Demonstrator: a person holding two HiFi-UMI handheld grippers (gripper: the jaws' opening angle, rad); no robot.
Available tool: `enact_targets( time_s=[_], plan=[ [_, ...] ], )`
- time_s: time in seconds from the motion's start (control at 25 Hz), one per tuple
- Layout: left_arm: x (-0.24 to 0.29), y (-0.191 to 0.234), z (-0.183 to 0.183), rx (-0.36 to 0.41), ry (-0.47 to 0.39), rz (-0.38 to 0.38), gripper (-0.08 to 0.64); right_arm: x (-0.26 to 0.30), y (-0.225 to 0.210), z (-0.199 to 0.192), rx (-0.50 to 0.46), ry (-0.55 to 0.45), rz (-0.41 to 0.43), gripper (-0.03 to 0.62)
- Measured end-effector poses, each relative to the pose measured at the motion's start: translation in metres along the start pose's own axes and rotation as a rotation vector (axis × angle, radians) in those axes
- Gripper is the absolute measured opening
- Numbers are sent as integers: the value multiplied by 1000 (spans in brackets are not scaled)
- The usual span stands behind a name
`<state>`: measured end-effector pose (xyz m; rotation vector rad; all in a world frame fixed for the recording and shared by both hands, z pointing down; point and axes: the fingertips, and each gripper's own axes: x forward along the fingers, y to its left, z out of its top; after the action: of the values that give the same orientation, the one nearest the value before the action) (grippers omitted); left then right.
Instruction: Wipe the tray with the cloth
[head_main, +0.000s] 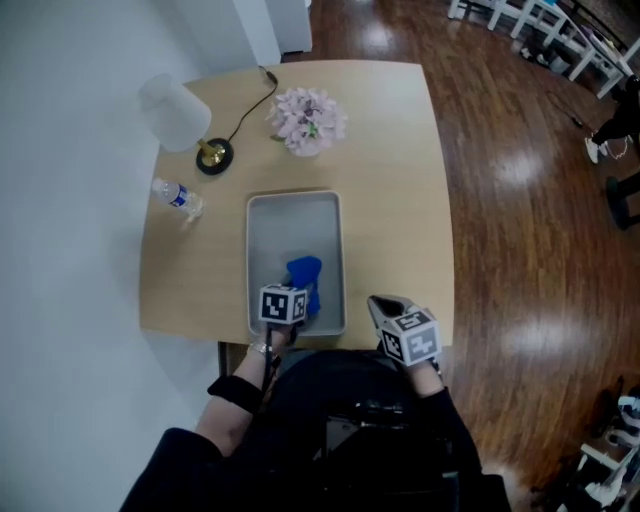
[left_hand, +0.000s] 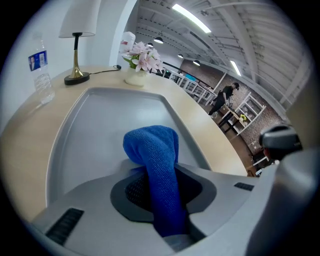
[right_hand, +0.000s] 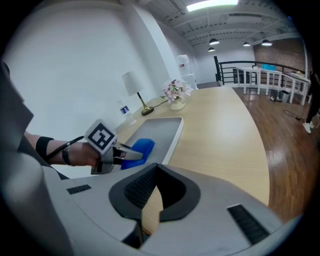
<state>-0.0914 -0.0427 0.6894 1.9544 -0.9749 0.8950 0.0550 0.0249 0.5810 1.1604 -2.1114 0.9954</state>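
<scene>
A grey rectangular tray lies on the wooden table, its short side near the front edge. A blue cloth sits bunched in the tray's near half. My left gripper is over the tray's near end and shut on the cloth, which rises in a fold between the jaws and droops onto the tray floor. My right gripper hovers at the table's front edge, just right of the tray, its jaws shut with nothing in them. In the right gripper view the left gripper holds the cloth over the tray.
Behind the tray stand a vase of pink flowers, a white-shaded lamp with its cable, and a water bottle at the left. Bare tabletop lies to the right of the tray. Wooden floor surrounds the table.
</scene>
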Motion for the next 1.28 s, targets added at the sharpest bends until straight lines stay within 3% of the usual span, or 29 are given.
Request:
enact_targets(
  time_s=[0.12,0.28,0.48,0.72,0.84,1.12,1.28],
  plan=[
    [-16,-16,-46,-10,28,-12,109,5,7,-1,-36,19,30,5],
    [-29,-28,-81,-23,44,-17,109,11,16,-1,-82,44,62,5],
    [-31,-27,-89,-52,43,-22,109,18,25,1,-121,64,87,5],
    [-27,-29,-80,-33,64,-39,107,19,14,4,-92,53,77,5],
    [-15,-31,-42,-38,24,-57,107,17,-1,7,-53,37,52,5],
    [54,-5,121,-2,-72,-27,107,5,-20,-3,6,58,11,5],
    [83,11,183,-38,-95,-10,108,-3,-34,-15,50,67,-25,5]
  ],
)
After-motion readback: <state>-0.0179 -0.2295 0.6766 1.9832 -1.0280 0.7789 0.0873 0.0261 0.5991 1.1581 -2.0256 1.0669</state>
